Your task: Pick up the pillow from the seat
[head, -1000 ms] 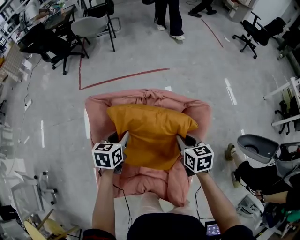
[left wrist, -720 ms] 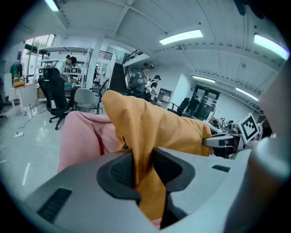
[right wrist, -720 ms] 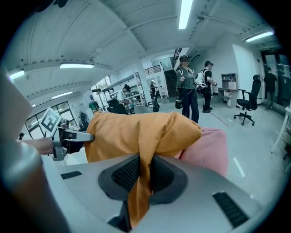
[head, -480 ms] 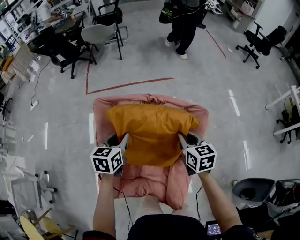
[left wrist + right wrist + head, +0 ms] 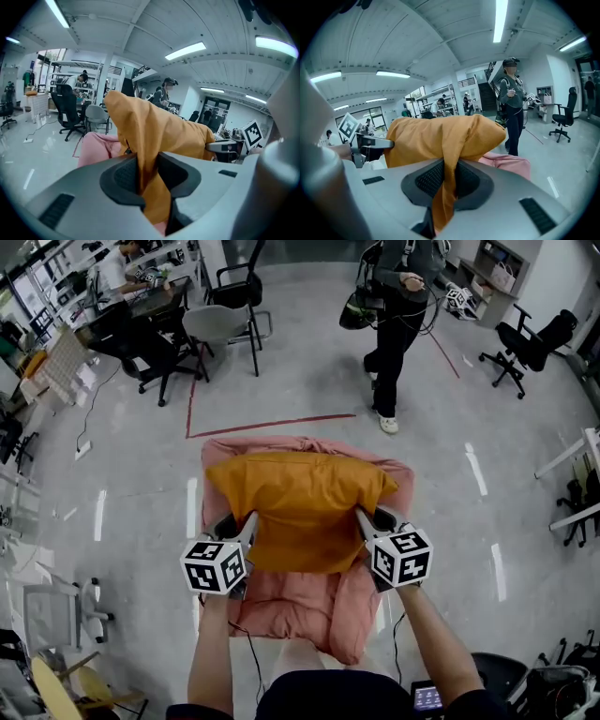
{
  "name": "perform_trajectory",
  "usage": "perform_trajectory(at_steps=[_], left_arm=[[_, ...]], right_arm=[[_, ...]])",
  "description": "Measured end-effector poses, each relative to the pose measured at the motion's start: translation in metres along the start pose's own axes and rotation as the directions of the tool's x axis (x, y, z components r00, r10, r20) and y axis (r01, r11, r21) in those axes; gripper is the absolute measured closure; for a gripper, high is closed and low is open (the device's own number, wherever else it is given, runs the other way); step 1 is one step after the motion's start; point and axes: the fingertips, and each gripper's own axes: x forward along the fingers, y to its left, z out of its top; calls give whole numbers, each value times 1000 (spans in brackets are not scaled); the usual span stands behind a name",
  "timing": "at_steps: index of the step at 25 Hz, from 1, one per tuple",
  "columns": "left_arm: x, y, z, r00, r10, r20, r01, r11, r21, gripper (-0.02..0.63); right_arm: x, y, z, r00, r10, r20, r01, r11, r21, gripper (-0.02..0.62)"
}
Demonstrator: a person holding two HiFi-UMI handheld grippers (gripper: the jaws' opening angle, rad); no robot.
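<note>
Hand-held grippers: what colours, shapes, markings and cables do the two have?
The left hand-held gripper and right hand-held gripper are light grey, with black textured pads. Each carries a white cube printed with black square markers. A black cable hangs below the left one. The forearms wear no sleeves.

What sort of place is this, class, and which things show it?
Probably an open-plan lab or workshop: rolling office chairs, red tape lines on the bare floor, and ceiling strip lights.
</note>
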Motion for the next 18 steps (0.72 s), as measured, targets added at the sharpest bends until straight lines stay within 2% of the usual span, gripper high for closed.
perform_trajectory(at_steps=[18], left_arm=[[-75, -53, 14, 988, 92, 124, -91, 996, -14, 491]], right_arm=[[-61, 17, 34, 991, 107, 83, -100, 991, -87, 535]])
